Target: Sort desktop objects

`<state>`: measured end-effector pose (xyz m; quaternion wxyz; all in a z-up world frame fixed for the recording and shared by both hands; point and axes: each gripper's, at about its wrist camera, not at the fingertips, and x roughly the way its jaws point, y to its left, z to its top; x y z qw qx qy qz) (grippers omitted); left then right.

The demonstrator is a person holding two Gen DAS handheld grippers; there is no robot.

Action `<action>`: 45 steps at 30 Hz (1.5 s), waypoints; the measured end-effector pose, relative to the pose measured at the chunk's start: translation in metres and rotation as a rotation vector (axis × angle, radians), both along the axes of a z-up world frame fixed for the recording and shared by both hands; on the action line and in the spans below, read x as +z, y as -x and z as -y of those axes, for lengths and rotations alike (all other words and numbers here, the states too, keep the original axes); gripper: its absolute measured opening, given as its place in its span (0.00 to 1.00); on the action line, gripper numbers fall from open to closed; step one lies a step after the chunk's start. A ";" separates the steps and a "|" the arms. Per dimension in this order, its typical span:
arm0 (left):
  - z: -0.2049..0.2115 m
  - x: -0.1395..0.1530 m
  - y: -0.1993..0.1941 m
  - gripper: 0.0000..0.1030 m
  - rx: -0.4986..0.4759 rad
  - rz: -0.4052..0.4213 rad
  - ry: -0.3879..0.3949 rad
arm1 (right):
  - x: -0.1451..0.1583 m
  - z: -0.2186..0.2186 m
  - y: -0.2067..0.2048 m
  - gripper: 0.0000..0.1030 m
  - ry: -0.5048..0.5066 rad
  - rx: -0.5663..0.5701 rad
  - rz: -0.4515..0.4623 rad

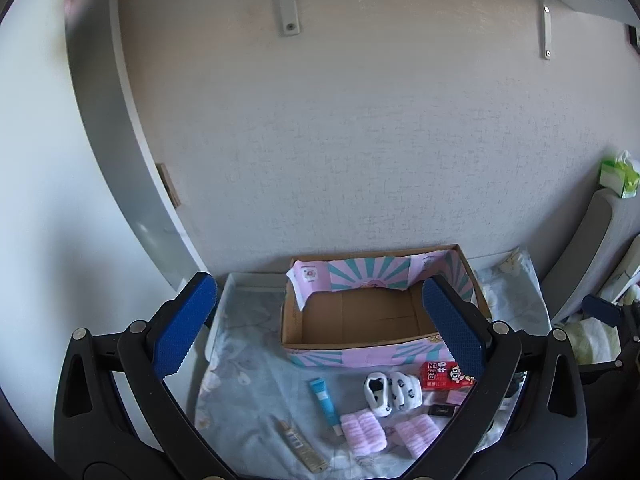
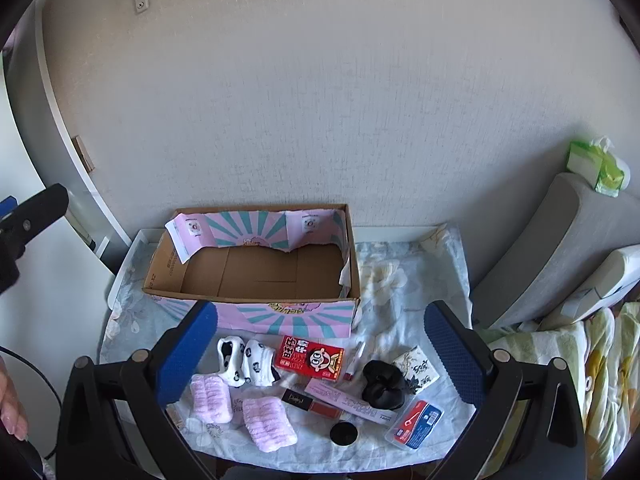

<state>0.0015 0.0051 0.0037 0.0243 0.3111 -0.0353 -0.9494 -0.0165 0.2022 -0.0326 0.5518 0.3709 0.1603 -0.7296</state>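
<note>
An open cardboard box point(image 2: 256, 272) with pink and teal sides stands empty at the back of a cloth-covered table point(image 2: 404, 280). In front of it lie white socks point(image 2: 244, 362), a red carton point(image 2: 310, 357), two pink fuzzy bands point(image 2: 270, 424), a lipstick point(image 2: 312, 400), a black scrunchie point(image 2: 382, 386), a black round lid point(image 2: 344, 433) and a floss case point(image 2: 414, 425). My right gripper point(image 2: 320, 360) hovers open above these items, holding nothing. The left wrist view shows the box point(image 1: 360, 316), a blue tube point(image 1: 325, 400) and a beige tube point(image 1: 300, 446). My left gripper point(image 1: 320, 332) is open and empty.
The wall rises right behind the box. Grey cushions point(image 2: 552, 248) and a green tissue pack point(image 2: 596, 168) sit at the right, with a patterned blanket point(image 2: 592, 360) below them. A white curved shelf panel point(image 1: 132, 184) stands at the left. A person's fingers point(image 2: 10, 404) show at the left edge.
</note>
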 end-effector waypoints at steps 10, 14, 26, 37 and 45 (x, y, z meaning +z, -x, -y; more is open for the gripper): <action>-0.006 0.000 -0.004 1.00 -0.009 0.003 -0.018 | 0.001 -0.001 -0.002 1.00 0.006 0.016 -0.004; -0.004 -0.002 -0.001 1.00 -0.013 0.025 -0.040 | 0.001 -0.002 -0.002 1.00 0.011 0.027 0.005; -0.003 -0.007 0.002 1.00 0.089 0.055 -0.006 | 0.001 -0.001 -0.004 1.00 0.011 0.046 -0.004; -0.003 -0.009 0.004 1.00 0.104 0.062 -0.009 | 0.001 -0.002 -0.003 1.00 0.004 0.066 -0.012; 0.000 -0.012 0.002 1.00 0.112 0.076 -0.009 | 0.001 -0.003 -0.002 1.00 0.003 0.077 -0.009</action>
